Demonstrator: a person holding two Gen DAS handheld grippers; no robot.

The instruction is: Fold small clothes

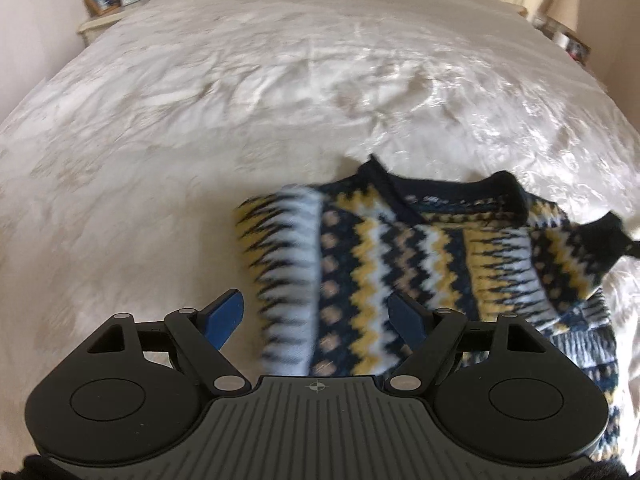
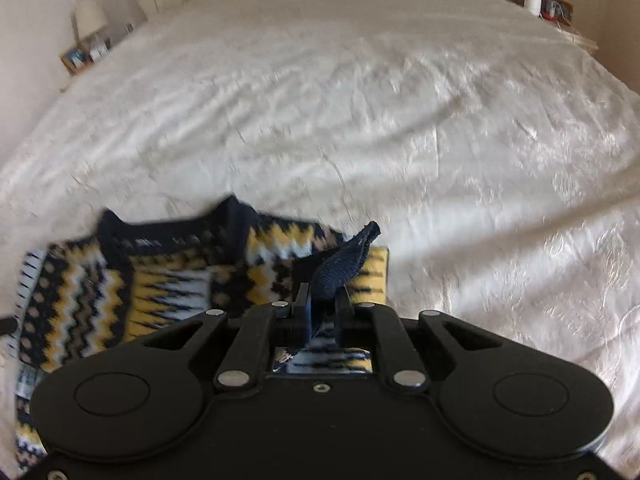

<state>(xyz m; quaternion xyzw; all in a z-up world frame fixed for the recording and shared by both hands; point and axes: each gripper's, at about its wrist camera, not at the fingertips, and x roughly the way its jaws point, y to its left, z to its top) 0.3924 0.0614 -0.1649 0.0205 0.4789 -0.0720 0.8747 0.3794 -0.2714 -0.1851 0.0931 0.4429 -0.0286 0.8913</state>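
Sweater [image 1: 400,272] neckline toward headboard; length along bed [image 1: 240,80].

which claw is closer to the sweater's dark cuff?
Right. The right claw is shut on the dark cuff; the left claw hangs open over the sweater body, away from it.

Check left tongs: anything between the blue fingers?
Yes. In the left wrist view the left tongs stand open over the patterned sweater; its zigzag knit fills the gap between the blue fingers, which do not press it.
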